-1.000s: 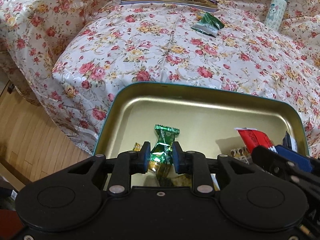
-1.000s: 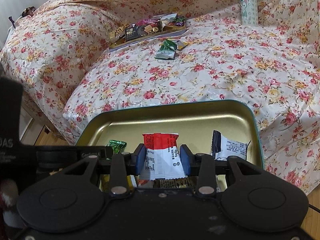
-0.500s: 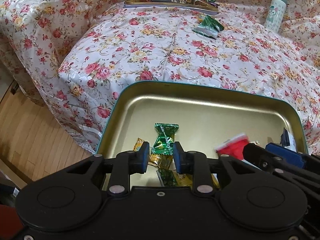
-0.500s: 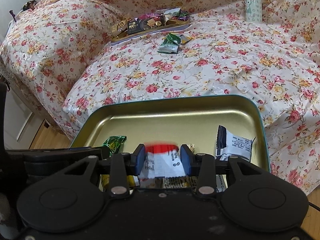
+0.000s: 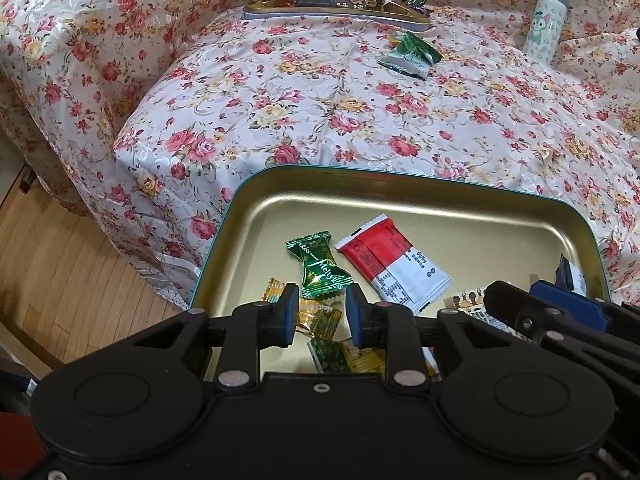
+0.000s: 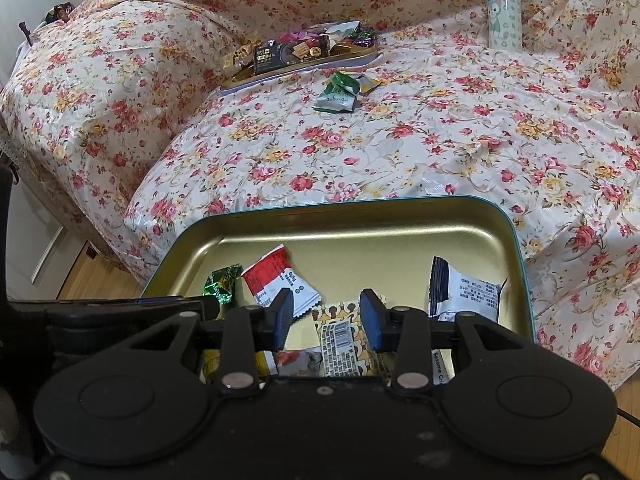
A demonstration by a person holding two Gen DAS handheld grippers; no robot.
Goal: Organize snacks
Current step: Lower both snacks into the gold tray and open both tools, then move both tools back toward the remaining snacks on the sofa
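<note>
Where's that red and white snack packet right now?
The red and white snack packet lies flat inside the gold tin, just right of the green candy in the left wrist view, ahead of the left hand-held gripper.

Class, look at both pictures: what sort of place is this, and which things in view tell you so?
Probably a home living room. A sofa under a floral cover fills the view, wooden floor lies beside it, and a tin of snacks and a bottle rest on the sofa.
</note>
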